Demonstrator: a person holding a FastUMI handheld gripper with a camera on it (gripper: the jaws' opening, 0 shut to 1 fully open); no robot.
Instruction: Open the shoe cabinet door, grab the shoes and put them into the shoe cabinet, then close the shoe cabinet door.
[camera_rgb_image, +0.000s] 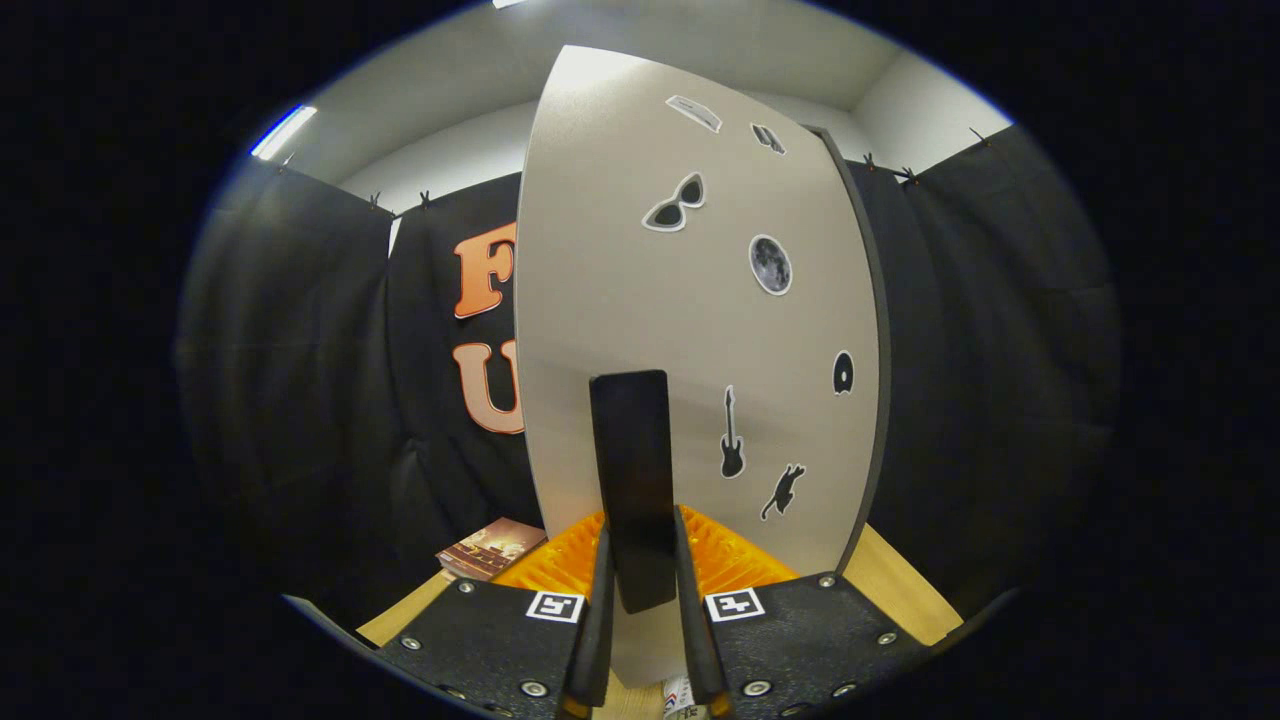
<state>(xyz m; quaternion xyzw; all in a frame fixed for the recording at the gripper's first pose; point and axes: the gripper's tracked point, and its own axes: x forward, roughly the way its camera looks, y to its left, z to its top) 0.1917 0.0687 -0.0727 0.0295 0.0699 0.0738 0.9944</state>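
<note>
— Grey laminate, is that the shoe cabinet door (640, 300)?

— Yes, standing just ahead of the gripper (640, 590), with its black handle (632, 480) running upright down the panel.

— And the fingers (597, 620)?

— Drawn close together, one pressed on each side of the handle's lower end, so the gripper is clamped on it.

— Anything on the door?

— Stickers: sunglasses (675, 205), a moon (770, 264), a guitar (732, 435), a cat (785, 490).

— Around it?

— A wooden table (895, 580) below, a book (490, 548) lying left of the door, black cloth behind.

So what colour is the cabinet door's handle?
Black, on the light grey door; the handle shows best in the gripper view.
</note>
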